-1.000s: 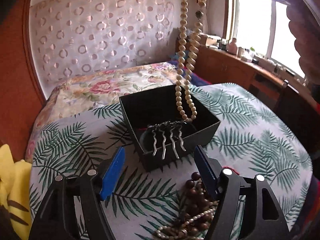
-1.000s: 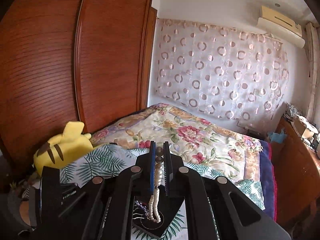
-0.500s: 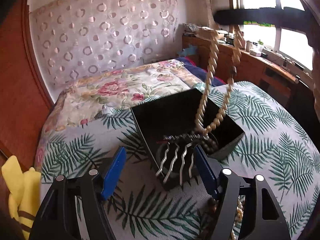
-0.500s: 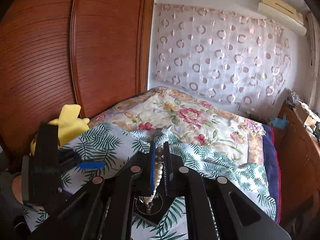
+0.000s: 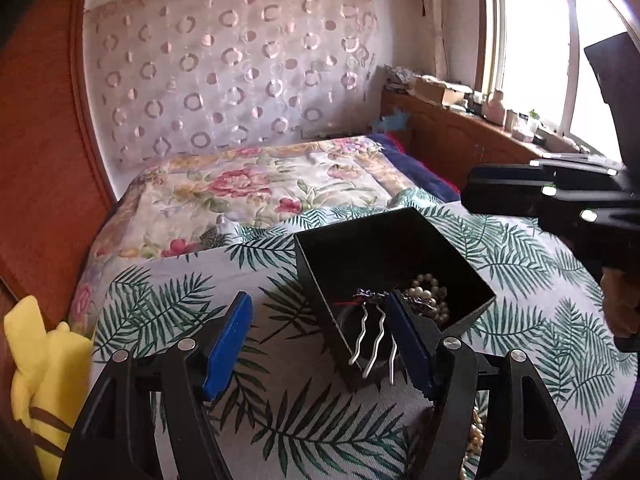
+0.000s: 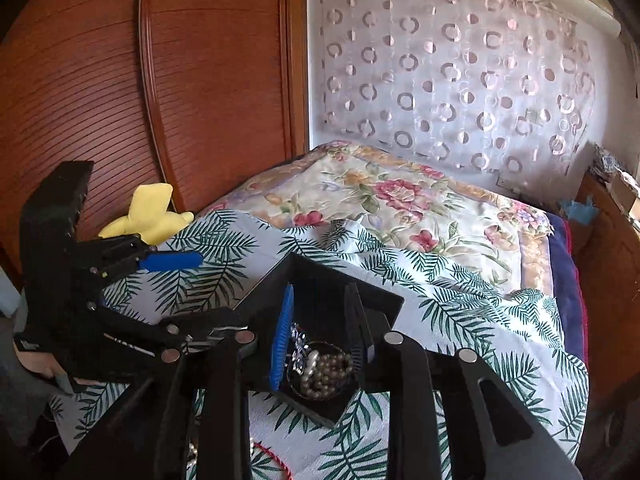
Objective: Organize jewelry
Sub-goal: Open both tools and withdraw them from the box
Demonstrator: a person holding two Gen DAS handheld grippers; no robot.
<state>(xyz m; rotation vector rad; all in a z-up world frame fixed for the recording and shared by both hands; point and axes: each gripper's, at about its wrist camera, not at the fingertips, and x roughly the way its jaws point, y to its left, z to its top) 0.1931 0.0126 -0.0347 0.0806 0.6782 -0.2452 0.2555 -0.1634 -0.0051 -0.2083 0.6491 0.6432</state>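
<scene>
step: bead necklace (image 6: 326, 372) heaped in black box (image 5: 460, 264), lower centre | right gripper (image 6: 320, 332) spread open, empty, above box | left gripper (image 5: 320, 344) wide open, empty, lower frame | advice: lift straight up, clear of hair comb (image 5: 372, 340) prongs.

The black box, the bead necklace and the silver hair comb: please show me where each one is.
black box (image 5: 400, 236): left wrist view, on its far inner wall.
bead necklace (image 6: 326, 372): right wrist view, on the heap of beads inside the box.
silver hair comb (image 5: 376, 340): left wrist view, on its middle prong.
</scene>
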